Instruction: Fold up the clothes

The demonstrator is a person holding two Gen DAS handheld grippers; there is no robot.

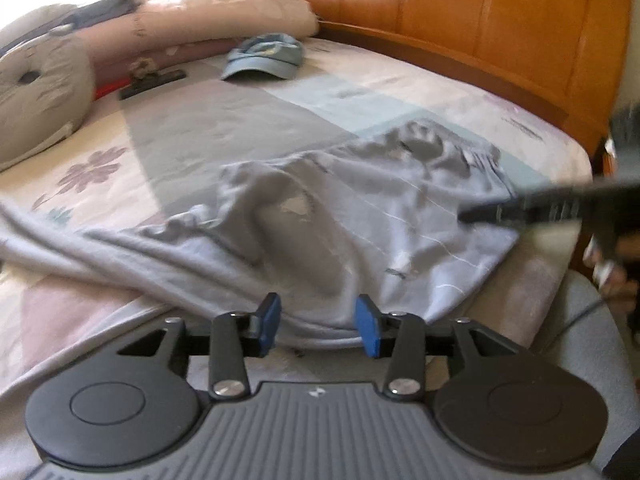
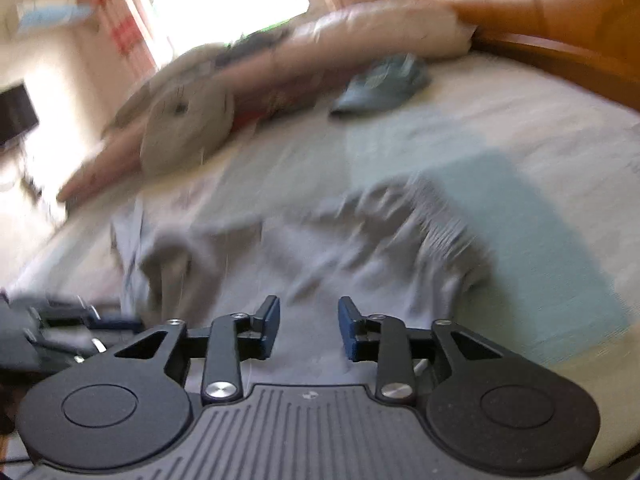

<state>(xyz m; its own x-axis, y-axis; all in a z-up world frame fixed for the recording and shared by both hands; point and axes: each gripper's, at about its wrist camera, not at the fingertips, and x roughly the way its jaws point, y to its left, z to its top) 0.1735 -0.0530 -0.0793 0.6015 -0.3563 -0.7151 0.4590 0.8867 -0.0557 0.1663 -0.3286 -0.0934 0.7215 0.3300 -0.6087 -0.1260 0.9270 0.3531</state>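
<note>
Looking from your left side, the round grey plush cushion (image 1: pixel 38 92) lies at the far left of the bed (image 1: pixel 400 80), with a long pink floral pillow (image 1: pixel 224 12) behind it and a black clip-shaped object (image 1: pixel 154 82) just beside it on the patchwork floral bedsheet (image 1: pixel 80 160). A blue denim baseball cap (image 1: pixel 266 56) rests further along, near the orange wooden headboard (image 1: pixel 500 20).

Your left hand-held gripper (image 1: pixel 318 326) has its blue pads apart; the hem of the crumpled pale grey garment with thin white lines (image 1: pixel 360 216) runs between them, but the pads do not press on it. The garment spreads wrinkled across the middle of the bed, one long part trailing off to the left edge.

Your right hand-held gripper (image 2: pixel 308 326) also stands with its pads apart, hovering over the near part of the same garment (image 2: pixel 320 248), with nothing clamped. In the left wrist view it appears as a dark blurred shape (image 1: pixel 520 210) at the garment's right edge. The right wrist view is heavily blurred, so finer detail of the cloth cannot be told there.
</note>
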